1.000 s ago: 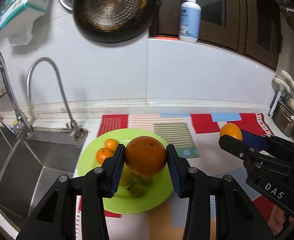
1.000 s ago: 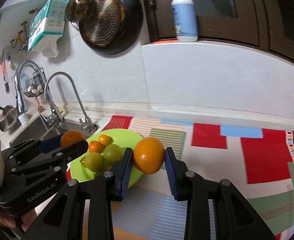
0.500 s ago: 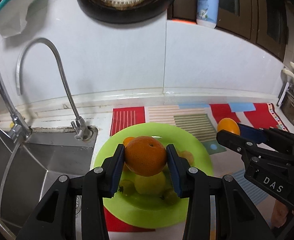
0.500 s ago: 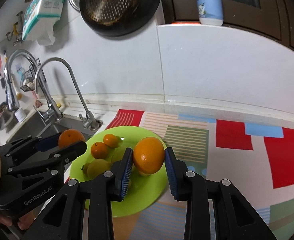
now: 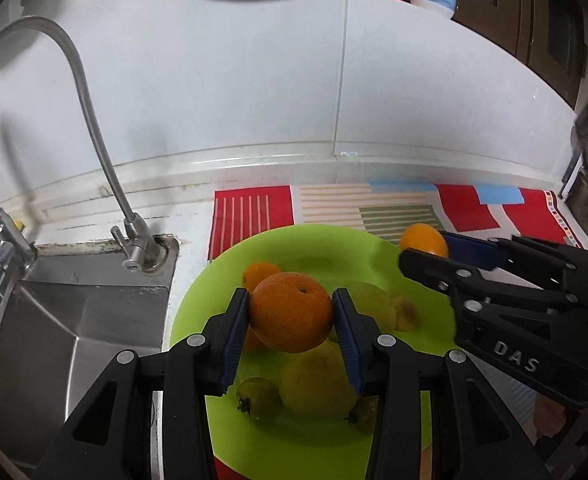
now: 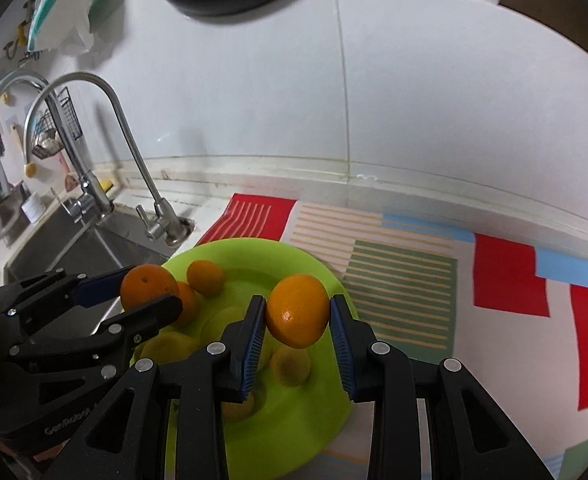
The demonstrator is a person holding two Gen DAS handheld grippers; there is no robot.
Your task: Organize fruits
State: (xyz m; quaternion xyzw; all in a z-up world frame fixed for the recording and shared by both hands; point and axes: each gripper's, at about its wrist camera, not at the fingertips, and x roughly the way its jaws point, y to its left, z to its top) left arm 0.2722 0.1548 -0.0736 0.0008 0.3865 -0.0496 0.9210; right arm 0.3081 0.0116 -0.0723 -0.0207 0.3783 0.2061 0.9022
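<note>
Lime-green plastic plate on the desk is already crowded with fruit. One round orange is gripped by left tool, another orange by right tool, both above the plate. Released fruit could roll off; tools could collide.

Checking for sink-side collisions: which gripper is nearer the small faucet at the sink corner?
Left. The left gripper, shut on its orange, hangs over the plate's sink-side half near the small faucet; the right gripper holds its orange over the far rim.
</note>
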